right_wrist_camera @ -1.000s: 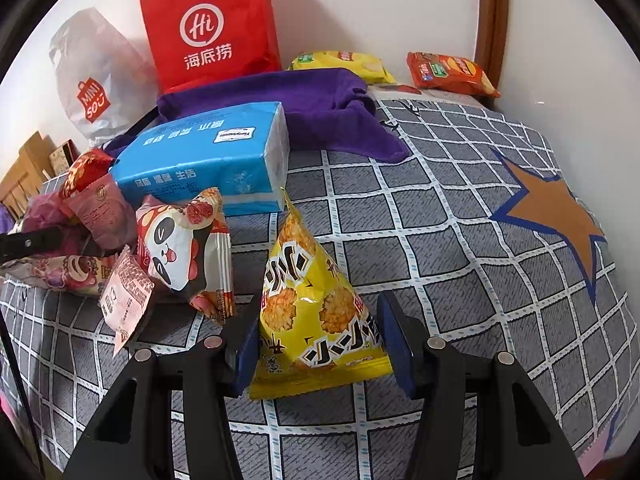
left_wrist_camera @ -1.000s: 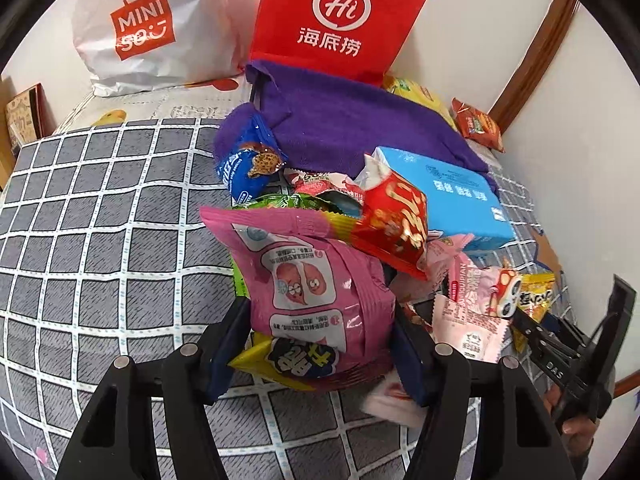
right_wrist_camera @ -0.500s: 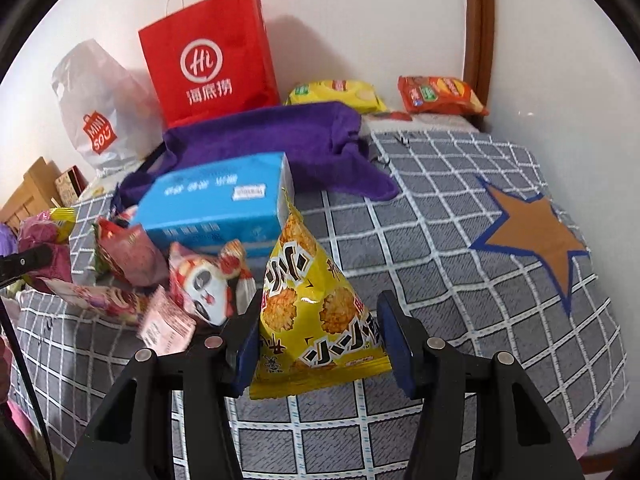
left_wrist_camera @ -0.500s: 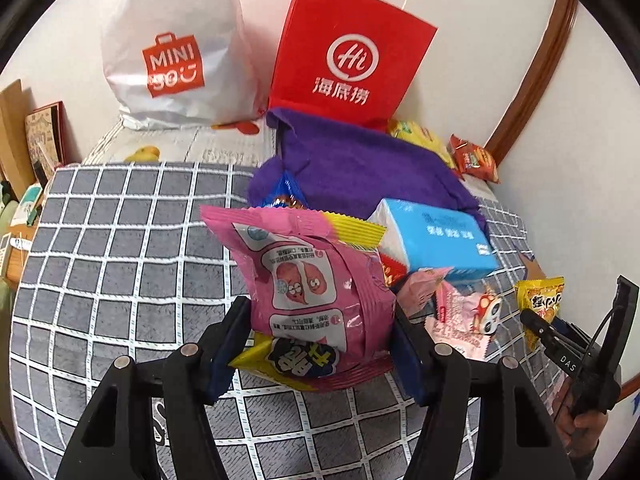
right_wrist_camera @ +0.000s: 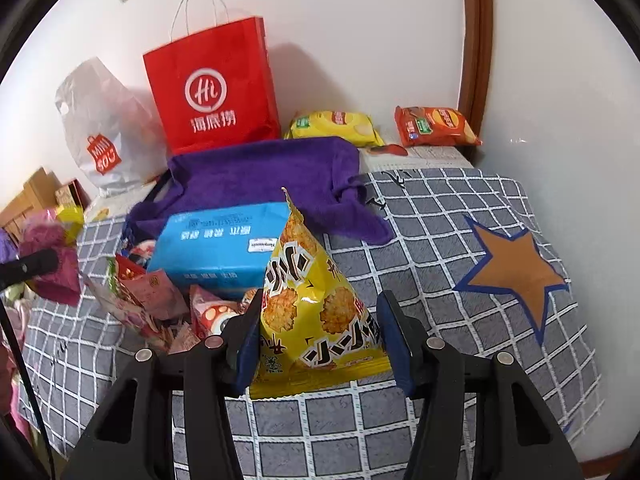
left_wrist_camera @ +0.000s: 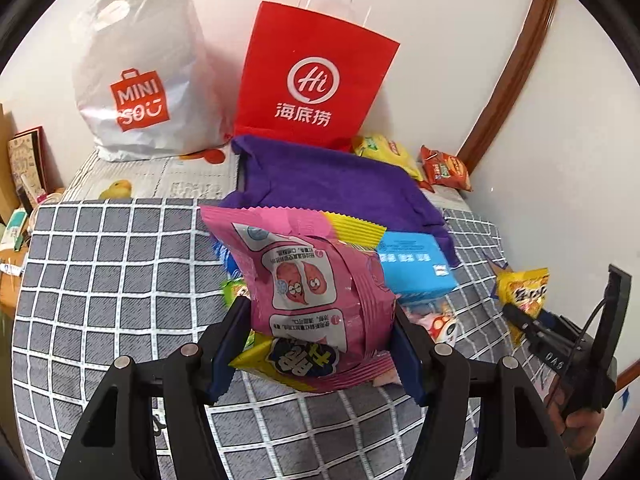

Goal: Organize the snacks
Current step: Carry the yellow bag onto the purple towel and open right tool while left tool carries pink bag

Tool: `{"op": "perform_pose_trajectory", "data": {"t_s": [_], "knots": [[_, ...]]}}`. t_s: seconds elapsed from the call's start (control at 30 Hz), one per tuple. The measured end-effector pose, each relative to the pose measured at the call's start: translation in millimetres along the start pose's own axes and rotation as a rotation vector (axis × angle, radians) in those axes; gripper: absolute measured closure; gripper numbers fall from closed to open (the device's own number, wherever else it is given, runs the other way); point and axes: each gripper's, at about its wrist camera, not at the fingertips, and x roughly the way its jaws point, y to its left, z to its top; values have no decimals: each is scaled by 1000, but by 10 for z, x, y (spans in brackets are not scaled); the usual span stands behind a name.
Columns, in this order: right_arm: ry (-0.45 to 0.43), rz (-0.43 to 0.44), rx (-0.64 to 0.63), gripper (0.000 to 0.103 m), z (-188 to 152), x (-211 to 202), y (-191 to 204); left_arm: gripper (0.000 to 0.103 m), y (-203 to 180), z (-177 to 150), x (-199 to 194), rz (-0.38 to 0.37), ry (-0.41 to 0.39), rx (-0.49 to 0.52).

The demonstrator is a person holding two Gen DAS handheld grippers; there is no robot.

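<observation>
My left gripper (left_wrist_camera: 320,344) is shut on a pink snack bag (left_wrist_camera: 316,288) and holds it above the checked bed cover. My right gripper (right_wrist_camera: 320,340) is shut on a yellow triangular snack bag (right_wrist_camera: 316,300), also lifted; that bag shows at the right of the left wrist view (left_wrist_camera: 524,292). A pile of small snack packets (right_wrist_camera: 156,304) lies beside a blue tissue pack (right_wrist_camera: 220,244). A yellow chip bag (right_wrist_camera: 334,126) and an orange chip bag (right_wrist_camera: 436,126) lie by the far wall.
A red paper bag (left_wrist_camera: 316,84) and a white Miniso plastic bag (left_wrist_camera: 140,80) stand against the wall. A purple towel (left_wrist_camera: 332,184) lies in front of them. The grey checked cover (right_wrist_camera: 460,248) has an orange star patch (right_wrist_camera: 516,272). A wall is at the right.
Both grippers have risen and pulled back with their bags, so the pile, the tissue pack and the bags at the wall look smaller and farther away.
</observation>
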Motion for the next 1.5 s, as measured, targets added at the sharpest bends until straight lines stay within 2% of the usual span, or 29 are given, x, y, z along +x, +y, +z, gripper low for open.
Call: {"op": "perform_pose_trajectory", "data": {"t_s": [0.2,0.3,0.6,0.87,1.13,1.5], "knots": [[-12,6,23,49,32,2,-31,40,-114,82,-5,-5,-7,17],[24,-12,22,50,57,74,-32,40,-153,122,8,-4,1,26],[0,-49,44,50,90,113,-98,40,-189,230,38,-11,12,31],[-8,-7,34,50,218,124,-62,40,-255,346,81,-29,12,48],[-44,32,22,50,569,106,12,40,-360,555,162,-35,14,69],[-84,35,-14,50,1031,213,180,40,-479,936,314,-55,17,111]]}}
